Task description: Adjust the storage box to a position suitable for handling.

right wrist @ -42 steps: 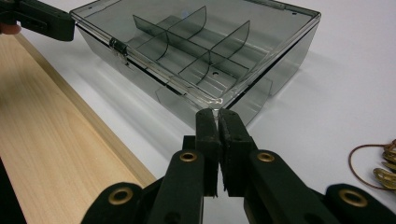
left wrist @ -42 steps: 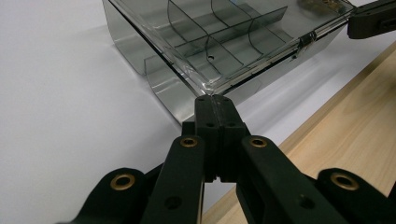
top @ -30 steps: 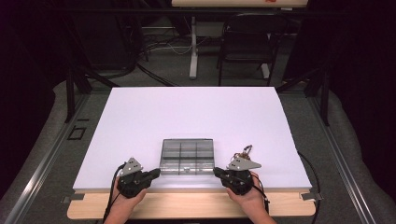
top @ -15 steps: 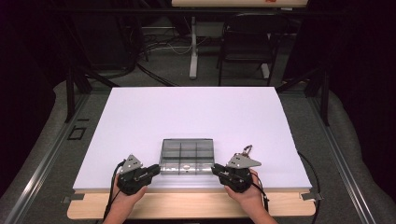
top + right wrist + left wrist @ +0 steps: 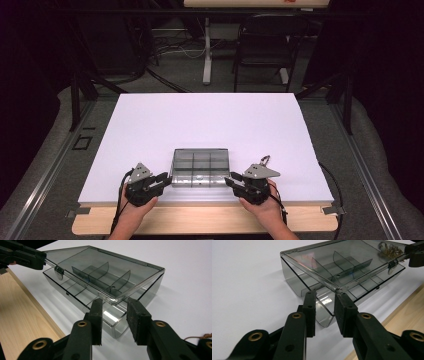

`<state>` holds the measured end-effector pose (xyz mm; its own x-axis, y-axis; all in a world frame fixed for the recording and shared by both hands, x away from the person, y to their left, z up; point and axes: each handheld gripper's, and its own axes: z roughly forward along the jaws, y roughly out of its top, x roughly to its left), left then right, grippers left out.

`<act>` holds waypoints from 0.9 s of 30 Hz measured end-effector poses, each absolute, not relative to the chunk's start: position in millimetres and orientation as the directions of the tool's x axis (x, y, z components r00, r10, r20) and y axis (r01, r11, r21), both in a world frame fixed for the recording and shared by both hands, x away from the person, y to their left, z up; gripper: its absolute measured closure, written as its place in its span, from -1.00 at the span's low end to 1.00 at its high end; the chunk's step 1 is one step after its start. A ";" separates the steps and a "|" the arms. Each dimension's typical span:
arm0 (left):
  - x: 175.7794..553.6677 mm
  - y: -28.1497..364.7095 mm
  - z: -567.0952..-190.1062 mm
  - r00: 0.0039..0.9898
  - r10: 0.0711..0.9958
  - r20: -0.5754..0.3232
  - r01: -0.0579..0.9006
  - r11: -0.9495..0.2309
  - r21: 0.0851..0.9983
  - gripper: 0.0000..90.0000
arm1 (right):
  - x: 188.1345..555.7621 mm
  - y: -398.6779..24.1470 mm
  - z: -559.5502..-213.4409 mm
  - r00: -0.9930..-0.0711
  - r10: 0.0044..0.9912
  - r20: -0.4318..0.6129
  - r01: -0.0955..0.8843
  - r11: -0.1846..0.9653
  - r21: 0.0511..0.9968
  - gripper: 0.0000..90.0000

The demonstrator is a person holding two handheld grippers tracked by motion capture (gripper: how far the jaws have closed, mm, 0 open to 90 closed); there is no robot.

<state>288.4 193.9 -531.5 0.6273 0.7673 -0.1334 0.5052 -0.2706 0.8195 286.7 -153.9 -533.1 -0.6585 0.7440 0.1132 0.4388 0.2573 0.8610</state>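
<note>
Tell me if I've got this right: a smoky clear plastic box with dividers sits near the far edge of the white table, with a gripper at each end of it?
Not quite. The box sits near the table's front edge, close to the person, as the high view shows. The rest holds: it is smoky clear plastic with dividers, with the left gripper and right gripper at its two ends.

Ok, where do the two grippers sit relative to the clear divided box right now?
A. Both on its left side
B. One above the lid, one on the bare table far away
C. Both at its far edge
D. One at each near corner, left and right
D: in the high view the left gripper is at the near left corner of the smoky clear box and the right gripper at its near right corner.
</note>
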 end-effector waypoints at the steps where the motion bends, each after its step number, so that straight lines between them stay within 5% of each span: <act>1: 289.0 193.6 -530.2 0.629 0.766 -0.133 0.498 -0.266 0.825 0.58 | 287.7 -152.7 -531.4 -0.660 0.744 0.103 0.431 0.262 0.863 0.45; 27: 298.0 187.8 -508.0 0.635 0.765 -0.109 0.460 -0.260 0.849 0.62 | 297.0 -149.1 -509.9 -0.644 0.762 0.074 0.398 0.250 0.883 0.41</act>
<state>298.0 187.8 -508.0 0.6346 0.7651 -0.1090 0.4597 -0.2603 0.8490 297.0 -149.1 -509.9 -0.6437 0.7617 0.0742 0.3978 0.2503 0.8826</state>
